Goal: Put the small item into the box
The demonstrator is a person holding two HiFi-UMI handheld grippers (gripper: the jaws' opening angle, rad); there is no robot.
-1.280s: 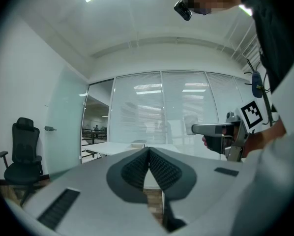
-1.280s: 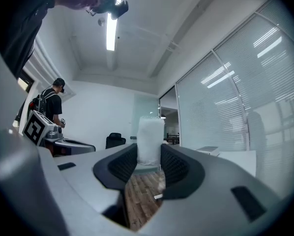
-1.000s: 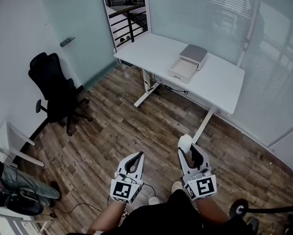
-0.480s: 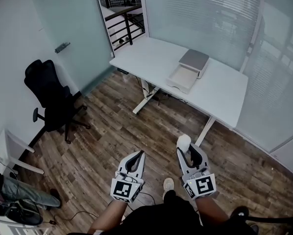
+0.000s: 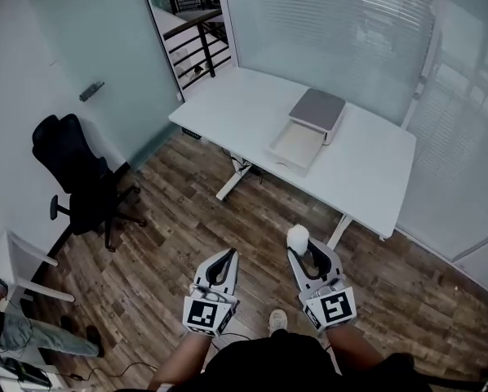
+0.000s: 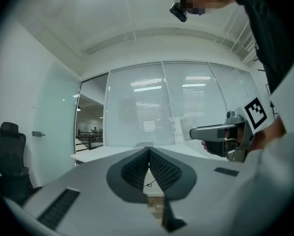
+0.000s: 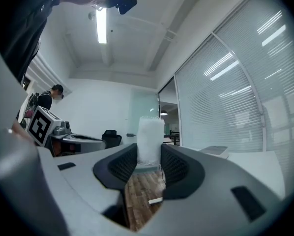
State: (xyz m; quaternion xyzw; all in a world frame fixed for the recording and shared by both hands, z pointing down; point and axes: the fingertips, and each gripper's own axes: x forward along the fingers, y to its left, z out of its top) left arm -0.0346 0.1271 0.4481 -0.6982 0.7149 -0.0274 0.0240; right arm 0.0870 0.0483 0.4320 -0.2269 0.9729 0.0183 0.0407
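Small item point(image 5: 298, 237) is held clamped in right gripper point(image 5: 311, 253), low centre-right of the head view, with the jaws part-open around it. Versus a second ago, table point(image 5: 236, 109) and box point(image 5: 305, 129) are seen larger and lower in frame, so the approach is judged under way and the box not yet in reach. Left gripper point(image 5: 226, 256), low centre, is closed with nothing held. The item's long axis is read as upright, across the jaws, with its top end poking above them.

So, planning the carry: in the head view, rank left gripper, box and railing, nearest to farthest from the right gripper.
1. left gripper, beside it, left.
2. box, ahead on the table.
3. railing, far back, upper left.
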